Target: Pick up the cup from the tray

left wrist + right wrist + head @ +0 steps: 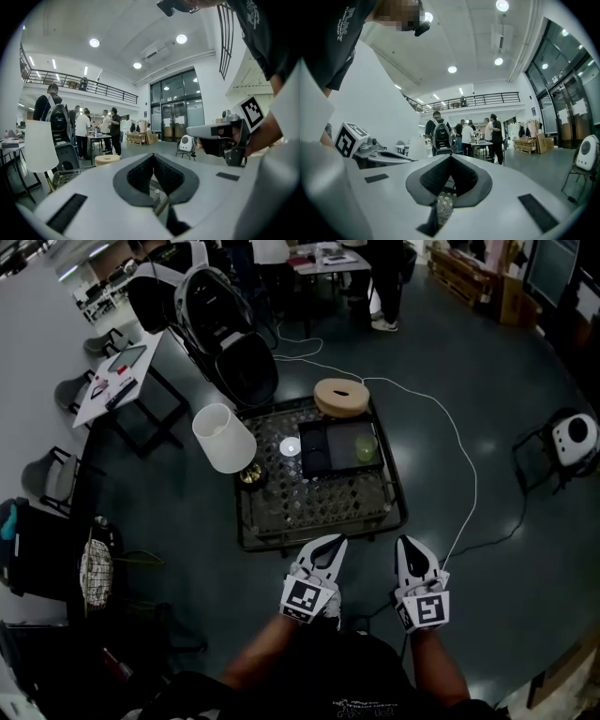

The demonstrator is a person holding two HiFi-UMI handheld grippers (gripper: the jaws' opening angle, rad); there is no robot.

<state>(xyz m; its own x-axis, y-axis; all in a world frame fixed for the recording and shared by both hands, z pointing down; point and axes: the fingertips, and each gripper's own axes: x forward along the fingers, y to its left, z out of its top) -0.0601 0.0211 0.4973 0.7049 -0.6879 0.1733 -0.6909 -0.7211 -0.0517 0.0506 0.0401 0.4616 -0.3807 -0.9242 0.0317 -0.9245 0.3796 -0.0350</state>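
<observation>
A small green cup [366, 448] stands at the right end of a black tray [328, 448] on a low mesh-topped table [319, 507]. Both grippers hover side by side in front of the table's near edge, short of the tray. My left gripper [330, 543] points at the table with its jaws shut and nothing between them; its own view shows the closed jaws [153, 157]. My right gripper [409, 544] is just right of the table's near corner, also shut and empty [451, 158]. Neither gripper view shows the cup.
A lamp with a white shade [223, 437] stands on the table's left side, and a round wooden disc [340, 397] lies at its far edge. A white cable [459, 456] runs over the floor to the right. A black chair [225, 329] and several people stand beyond.
</observation>
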